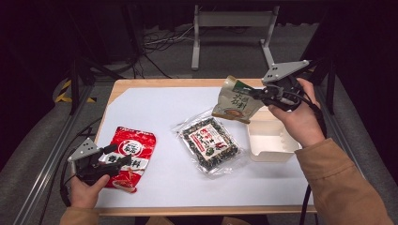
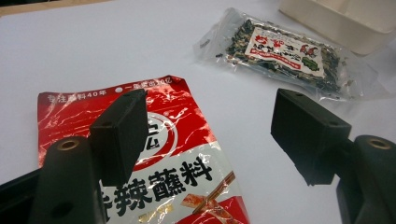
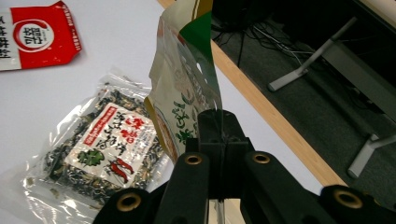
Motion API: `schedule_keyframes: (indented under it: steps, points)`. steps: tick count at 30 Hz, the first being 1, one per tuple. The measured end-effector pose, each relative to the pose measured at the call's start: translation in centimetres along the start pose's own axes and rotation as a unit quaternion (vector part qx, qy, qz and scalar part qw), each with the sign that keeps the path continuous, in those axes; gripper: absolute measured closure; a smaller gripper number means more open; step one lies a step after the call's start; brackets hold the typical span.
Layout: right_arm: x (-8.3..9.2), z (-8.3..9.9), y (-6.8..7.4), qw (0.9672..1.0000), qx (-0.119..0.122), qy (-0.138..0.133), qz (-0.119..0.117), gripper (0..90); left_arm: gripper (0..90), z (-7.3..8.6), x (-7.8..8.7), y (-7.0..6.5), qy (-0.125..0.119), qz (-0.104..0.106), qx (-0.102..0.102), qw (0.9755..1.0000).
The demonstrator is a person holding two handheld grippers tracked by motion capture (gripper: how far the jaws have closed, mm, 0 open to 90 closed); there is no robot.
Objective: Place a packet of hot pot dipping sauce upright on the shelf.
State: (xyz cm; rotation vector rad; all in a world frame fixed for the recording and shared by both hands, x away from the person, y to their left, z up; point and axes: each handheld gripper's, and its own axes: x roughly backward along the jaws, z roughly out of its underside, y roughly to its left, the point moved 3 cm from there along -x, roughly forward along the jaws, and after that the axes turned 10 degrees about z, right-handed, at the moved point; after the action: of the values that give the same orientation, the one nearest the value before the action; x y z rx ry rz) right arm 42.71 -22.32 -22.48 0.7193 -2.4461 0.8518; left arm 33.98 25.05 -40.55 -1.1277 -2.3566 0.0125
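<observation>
My right gripper [image 1: 256, 93] is shut on the edge of a beige and green snack pouch [image 1: 236, 100], which hangs in the air above the white box [image 1: 270, 140] at the table's right. Seen from the right gripper view, the pouch [image 3: 184, 88] rises from the closed jaws of the right gripper [image 3: 218, 135]. My left gripper [image 1: 117, 157] stands open low over the bottom of a red seasoning packet [image 1: 129, 157] lying flat at the left. In the left gripper view, its jaws are spread above that red packet [image 2: 187, 182], and nothing is between them.
A clear bag of dark dried food with a red and white label [image 1: 210, 142] lies in the middle of the white sheet [image 1: 155, 108]. The wooden table edge [image 1: 187, 83] runs along the back; a metal stand [image 1: 232, 21] is on the floor beyond.
</observation>
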Motion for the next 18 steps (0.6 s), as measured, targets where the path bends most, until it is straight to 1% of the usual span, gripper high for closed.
schedule_keyframes:
  steps: [2, 4, 6, 8, 11, 12, 18]
  points:
    - [0.1, 0.2, -0.5, 1.0000, -0.001, -0.001, 0.007, 90.0, 27.9, 0.2, 0.0, 0.0, 0.002, -0.001, 0.003, 1.0000]
    - [0.2, 0.5, -1.3, 0.9999, -0.005, -0.002, 0.015, 90.0, 27.8, 0.3, 0.1, 0.1, 0.003, -0.003, 0.004, 1.0000]
    - [0.3, 0.7, -2.0, 0.9997, -0.011, -0.004, 0.020, 90.0, 27.8, 0.4, 0.2, 0.1, 0.002, -0.004, 0.009, 1.0000]
    - [0.2, 1.0, -2.7, 0.9995, -0.016, -0.003, 0.026, 90.0, 27.8, 0.4, 0.3, 0.1, 0.002, -0.006, 0.006, 1.0000]
    - [0.1, 1.4, -3.6, 0.9993, -0.018, -0.001, 0.034, 90.0, 27.8, 0.5, 0.4, 0.0, 0.001, -0.004, 0.011, 0.9999]
    - [0.1, 1.5, -3.9, 0.9991, -0.019, -0.001, 0.037, 90.0, 27.8, 0.5, 0.4, 0.0, 0.001, -0.006, 0.010, 0.9999]
    - [-0.1, 2.0, -5.2, 0.9983, -0.008, 0.001, 0.058, 90.0, 27.8, 0.7, 0.4, 0.0, 0.005, -0.008, 0.010, 0.9999]
